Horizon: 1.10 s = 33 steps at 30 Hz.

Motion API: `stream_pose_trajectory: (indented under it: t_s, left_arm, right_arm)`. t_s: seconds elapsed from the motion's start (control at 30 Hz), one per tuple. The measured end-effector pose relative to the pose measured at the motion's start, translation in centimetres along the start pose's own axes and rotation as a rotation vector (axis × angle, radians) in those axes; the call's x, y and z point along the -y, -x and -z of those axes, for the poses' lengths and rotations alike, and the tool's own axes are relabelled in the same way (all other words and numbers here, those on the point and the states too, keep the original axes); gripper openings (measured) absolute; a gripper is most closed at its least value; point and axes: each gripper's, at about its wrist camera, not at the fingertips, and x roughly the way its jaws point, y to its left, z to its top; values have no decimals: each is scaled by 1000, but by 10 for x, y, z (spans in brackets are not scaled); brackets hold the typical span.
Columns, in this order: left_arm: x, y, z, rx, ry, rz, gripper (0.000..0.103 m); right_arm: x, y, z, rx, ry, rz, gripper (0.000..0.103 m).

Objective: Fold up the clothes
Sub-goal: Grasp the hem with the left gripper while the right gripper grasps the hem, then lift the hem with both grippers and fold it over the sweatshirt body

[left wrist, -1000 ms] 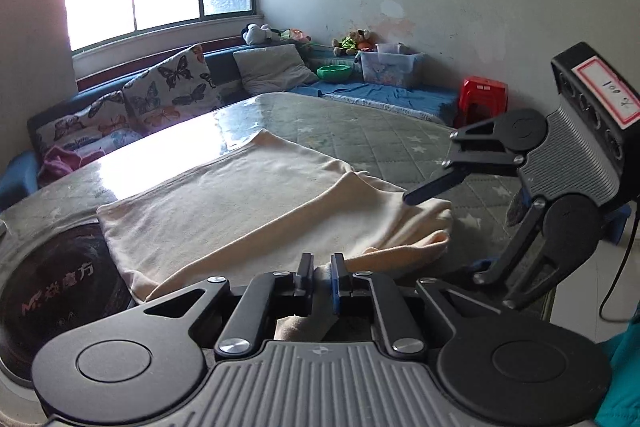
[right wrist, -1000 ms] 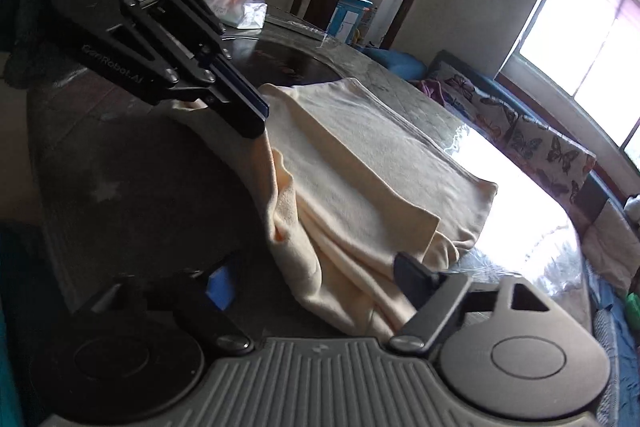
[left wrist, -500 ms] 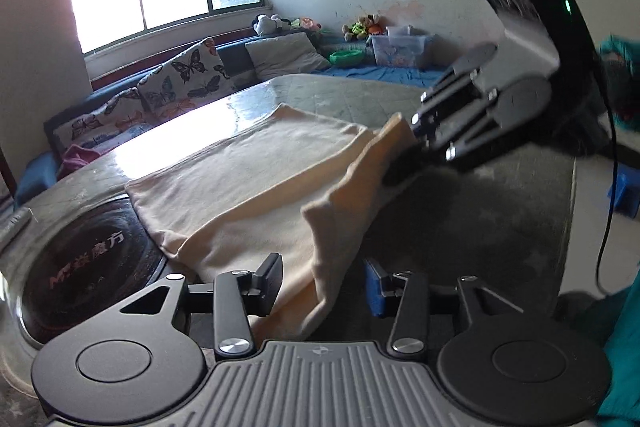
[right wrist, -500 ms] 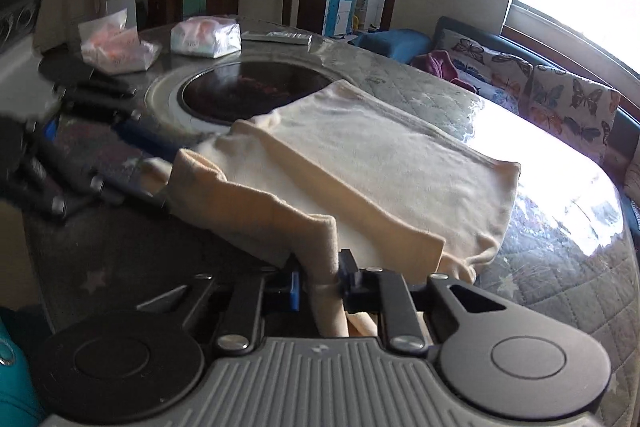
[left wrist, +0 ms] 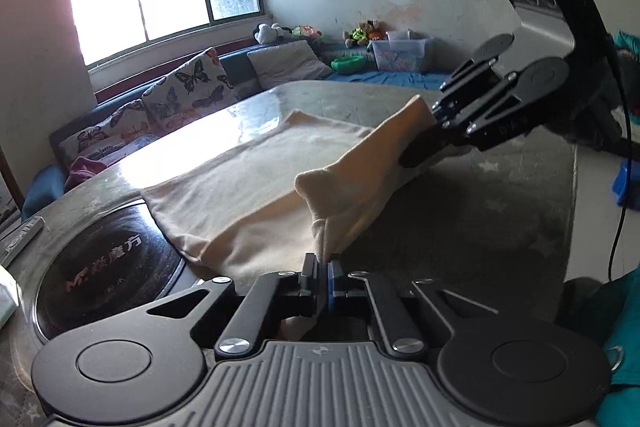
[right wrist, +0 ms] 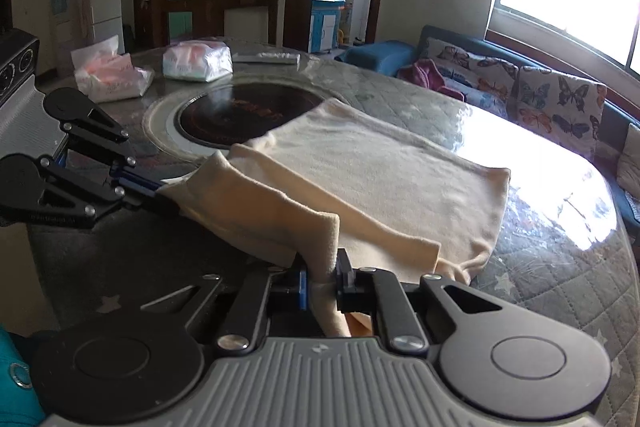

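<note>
As both tools (left, right) pinch it, the cream garment stretches toward the window.

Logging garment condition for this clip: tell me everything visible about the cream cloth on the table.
The cream cloth is soft, fleecy-looking and plain. Most of it lies flat on the quilted table, one corner overlapping the dark round inset. Its near edge is raised, pinched by the left gripper and the right gripper.
</note>
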Motion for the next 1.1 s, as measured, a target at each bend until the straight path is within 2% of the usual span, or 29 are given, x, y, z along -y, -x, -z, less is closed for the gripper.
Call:
stream_pose_trajectory:
  t_s: [0.33, 0.47, 0.6, 0.87, 1.1]
  left_arm:
    - [11, 69, -13, 45, 44, 57, 5]
    - [7, 74, -16, 50, 62, 49, 5]
    - [-12, 62, -22, 58, 103, 33, 5]
    - [-64, 21, -50, 84, 155, -13, 5]
    - [-113, -55, -63, -1, 228, -60, 5]
  right_arm:
    - [-32, 66, -4, 43, 57, -65, 10]
    - [-42, 79, -8, 40, 81, -86, 10]
    - [-35, 74, -18, 38, 66, -84, 10]
    - [8, 37, -63, 31, 44, -76, 10]
    - [59, -41, -94, -45, 6, -49, 10]
